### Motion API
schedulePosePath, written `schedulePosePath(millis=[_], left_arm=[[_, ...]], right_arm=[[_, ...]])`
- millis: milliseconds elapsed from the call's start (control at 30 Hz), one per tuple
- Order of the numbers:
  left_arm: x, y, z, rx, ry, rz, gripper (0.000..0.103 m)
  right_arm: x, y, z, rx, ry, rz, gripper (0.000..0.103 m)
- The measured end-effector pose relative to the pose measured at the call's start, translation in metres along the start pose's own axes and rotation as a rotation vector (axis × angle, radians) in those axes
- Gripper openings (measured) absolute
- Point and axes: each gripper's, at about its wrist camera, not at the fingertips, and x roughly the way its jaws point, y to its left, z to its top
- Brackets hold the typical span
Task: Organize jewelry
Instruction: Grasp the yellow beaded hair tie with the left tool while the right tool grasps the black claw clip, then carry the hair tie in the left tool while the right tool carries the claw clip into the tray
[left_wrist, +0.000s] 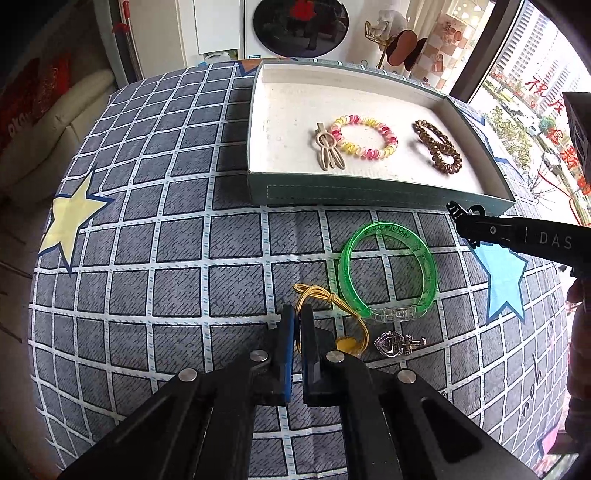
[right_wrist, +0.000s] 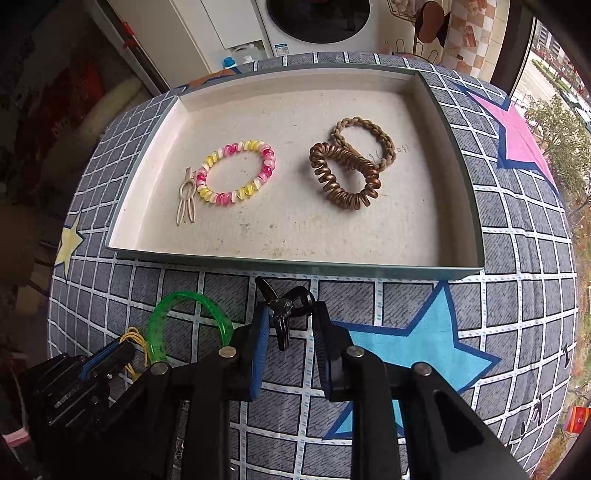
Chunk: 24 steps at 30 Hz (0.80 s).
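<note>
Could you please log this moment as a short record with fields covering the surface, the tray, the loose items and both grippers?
surface: checked cloth with star prints
tray: pink-yellow coil tie, beige clip, copper coil tie, braided tie
loose on cloth: green bangle, silver heart charm
left gripper: shut on yellow cord
right gripper: shut on black clip

This is a home, likely a laundry corner by a balcony: a front-loading washing machine (right_wrist: 317, 18) stands beyond the far edge of the checked, star-printed cloth (left_wrist: 147, 258), and a tall window (left_wrist: 535, 92) overlooks apartment blocks and street trees.
</note>
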Motion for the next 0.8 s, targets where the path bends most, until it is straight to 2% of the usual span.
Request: schedulePosePath(millis=[333,467,633,800], left_arm=[[-0.031,0.019,0.008,-0.002,-0.066,-0.043,0.015],[-0.043,0.026,0.009,0.014,-0.077,-0.034,0.015],[-0.029,0.029,0.003,0.006,-0.037,0.06,0.016],[-0.018,0.037,-0.006,-0.027,-0.014,0.102,0.016]], right_arm=[[-0.041,-0.026,-0.022,0.024,-0.01,0.062,0.025],[-0.056,-0.041,-0.028,0.05,-0.012,0.078,0.025],[-0.061,-0.048,-0.032,0.061,-0.006,0.094,0.025],[-0.061,-0.048,-0.038,0.065,0.004,0.111,0.025]])
